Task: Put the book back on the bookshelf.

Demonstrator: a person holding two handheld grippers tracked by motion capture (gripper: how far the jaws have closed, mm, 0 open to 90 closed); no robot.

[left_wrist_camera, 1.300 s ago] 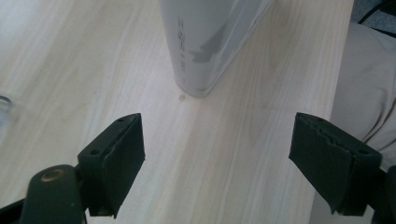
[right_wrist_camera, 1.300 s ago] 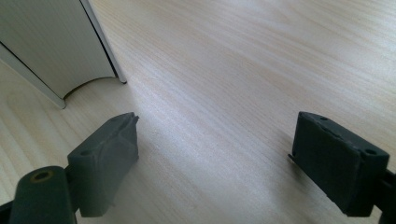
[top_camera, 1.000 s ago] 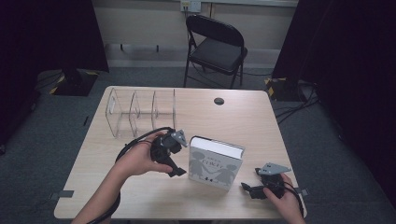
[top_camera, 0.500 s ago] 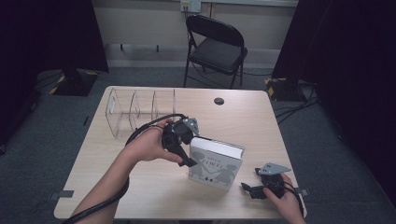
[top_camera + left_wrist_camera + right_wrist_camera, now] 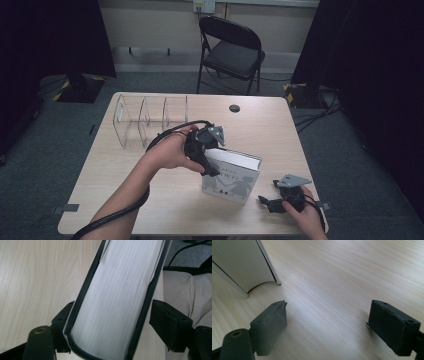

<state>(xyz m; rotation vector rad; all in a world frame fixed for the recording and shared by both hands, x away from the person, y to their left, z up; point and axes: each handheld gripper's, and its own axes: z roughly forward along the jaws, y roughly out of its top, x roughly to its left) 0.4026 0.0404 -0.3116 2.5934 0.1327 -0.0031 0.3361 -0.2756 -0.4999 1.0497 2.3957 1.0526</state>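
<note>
Looking at the big stuff first: the wooden table (image 5: 125,210) carries everything, and a folding chair (image 5: 232,50) sits well beyond the left gripper (image 5: 212,169), past the far edge.

Next, there's a clear rack (image 5: 145,120) with 3 slots, near the left gripper on its far left side. It's empty, so my guess is that's where the book goes.

The book (image 5: 232,180) is a thick hardcover sitting right at the left gripper's tips, between the 2 grippers. It's tipped up on its lower edge with the front cover facing the person, not flat on the table. That makes sense if you want to slot it upright into the rack.

The left gripper comes at it from above and straddles the page edge. Its jaws have just been closing with the book between them. In the left gripper view 1 pad (image 5: 170,322) sits against each cover, so I'd call it a pinch across the full thickness, though the contact on 1 side looks pretty light.

The right gripper (image 5: 327,322) is parked low by the near edge, jaws spread wide with nothing in them. The book's corner is just ahead of it on its left, not touching. Probably it's waiting there to steady the book if it slips.
</note>
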